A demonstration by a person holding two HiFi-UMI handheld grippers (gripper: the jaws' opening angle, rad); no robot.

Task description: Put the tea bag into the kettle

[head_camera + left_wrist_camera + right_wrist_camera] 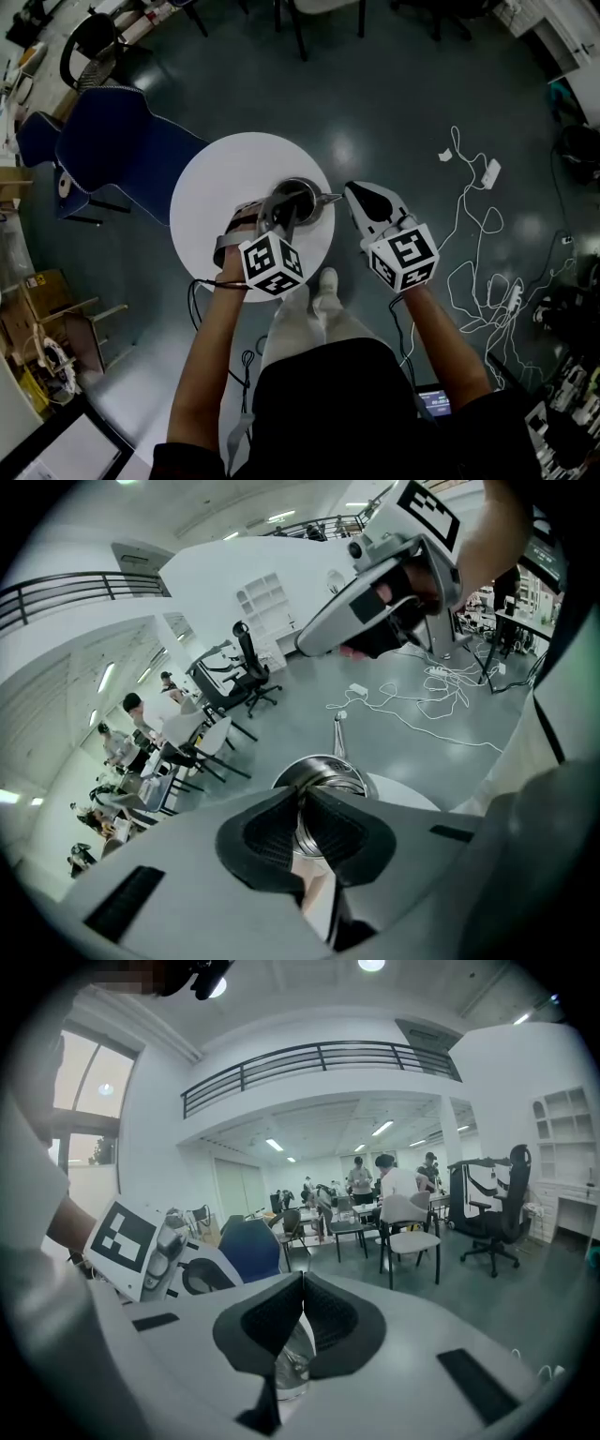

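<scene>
A steel kettle (302, 199) stands near the front edge of the round white table (211, 178). Its open round top (323, 772) sits just beyond my left gripper (302, 795), whose jaws are shut tip to tip at the kettle's near side. I see nothing between them. My right gripper (354, 193) hangs in the air to the right of the kettle and higher than it (323, 641). Its jaws (302, 1277) are shut, and a small shiny crinkled thing, apparently the tea bag (291, 1371), hangs under the pads.
The kettle's thin handle (337, 733) sticks out towards the right gripper. A blue chair (112, 150) stands left of the table. White cables (478, 234) lie on the floor at the right. The person's legs (314, 305) are close under the table's front edge.
</scene>
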